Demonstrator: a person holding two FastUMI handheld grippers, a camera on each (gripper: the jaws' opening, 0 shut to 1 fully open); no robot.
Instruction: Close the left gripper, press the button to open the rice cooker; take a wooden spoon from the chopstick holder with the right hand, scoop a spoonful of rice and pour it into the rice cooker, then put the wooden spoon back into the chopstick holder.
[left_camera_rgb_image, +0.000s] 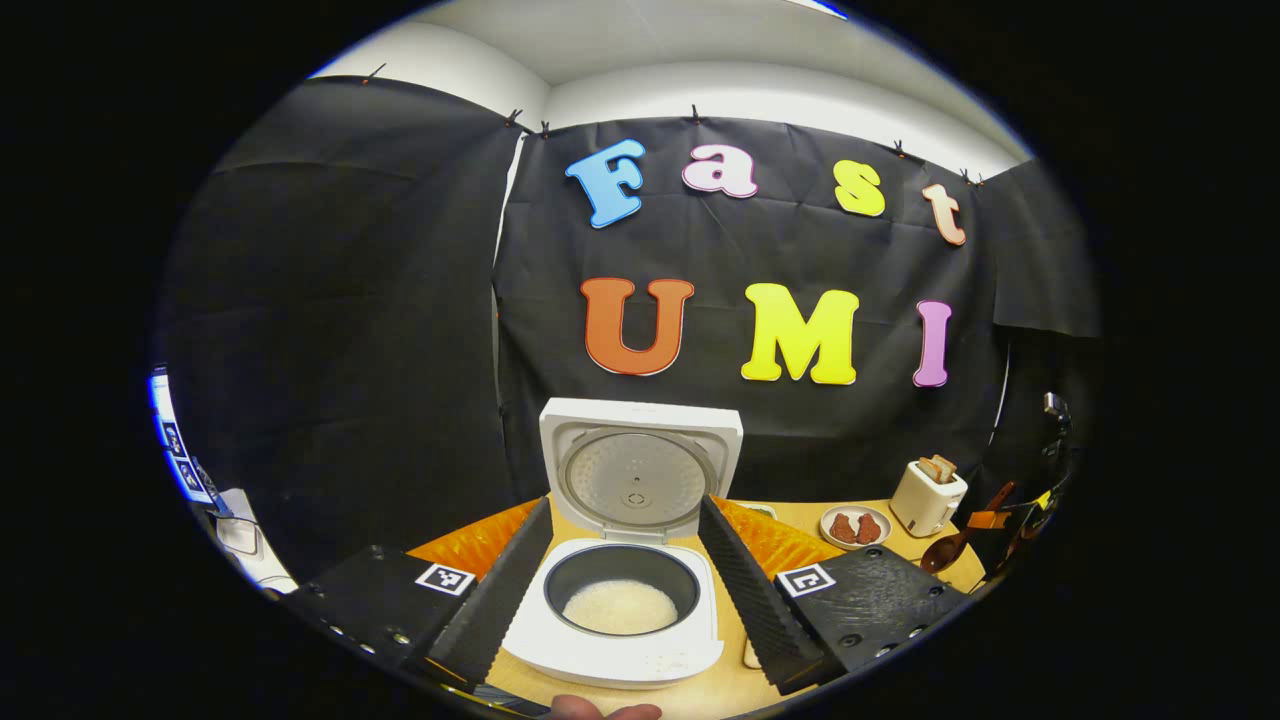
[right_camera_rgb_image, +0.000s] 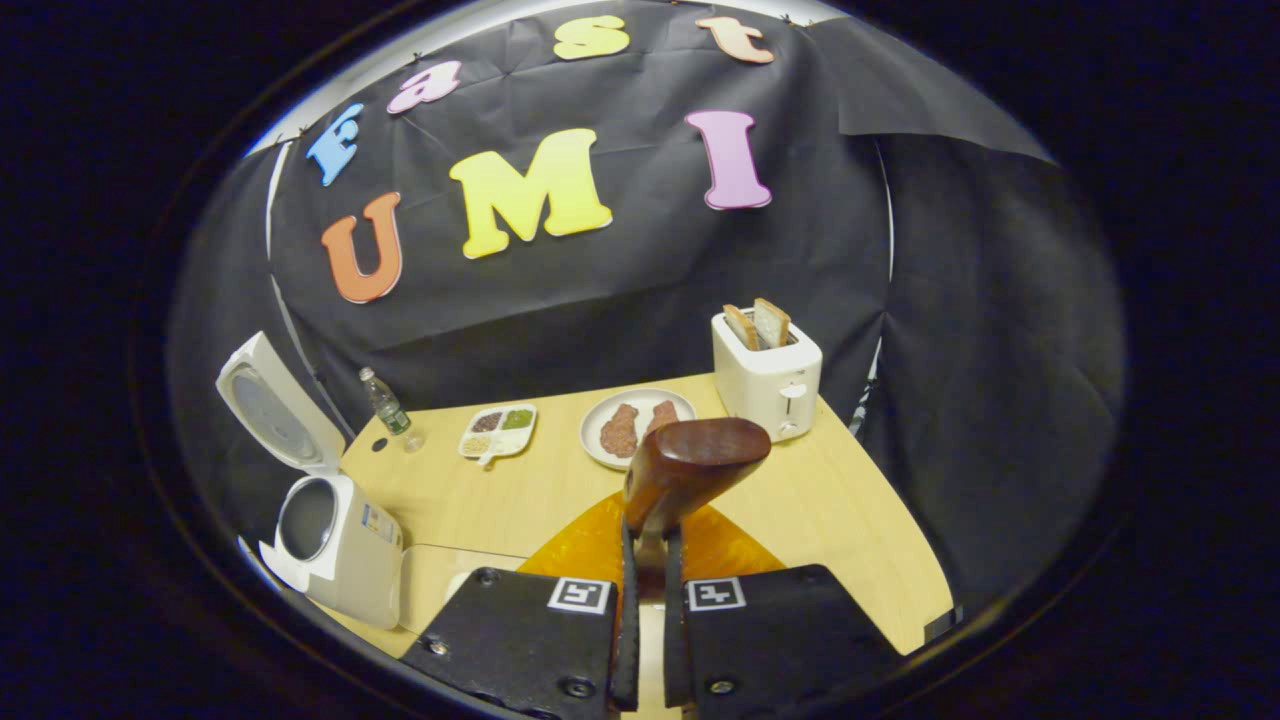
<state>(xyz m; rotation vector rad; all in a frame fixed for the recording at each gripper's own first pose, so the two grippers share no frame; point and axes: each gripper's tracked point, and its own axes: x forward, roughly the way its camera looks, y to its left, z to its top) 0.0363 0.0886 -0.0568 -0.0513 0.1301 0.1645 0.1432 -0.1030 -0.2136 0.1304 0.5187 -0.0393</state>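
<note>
The white rice cooker (left_camera_rgb_image: 625, 640) stands open with its lid (left_camera_rgb_image: 640, 470) upright and white rice (left_camera_rgb_image: 620, 605) in the dark pot. My left gripper (left_camera_rgb_image: 625, 505) is open, its fingers spread wide to either side of the cooker. In the right gripper view, my right gripper (right_camera_rgb_image: 650, 540) is shut on the handle of a dark wooden spoon (right_camera_rgb_image: 695, 465), whose bowl points forward above the table. I cannot see whether the spoon holds rice. The cooker (right_camera_rgb_image: 335, 550) sits far left of it. The spoon (left_camera_rgb_image: 945, 552) also shows at the far right of the left gripper view.
On the wooden table (right_camera_rgb_image: 830, 500) stand a white toaster (right_camera_rgb_image: 768, 385) with bread slices, a plate of meat pieces (right_camera_rgb_image: 635, 425), a divided dish (right_camera_rgb_image: 497, 430) and a small bottle (right_camera_rgb_image: 385, 403). A hand's thumb (left_camera_rgb_image: 600, 712) shows at the bottom of the left gripper view.
</note>
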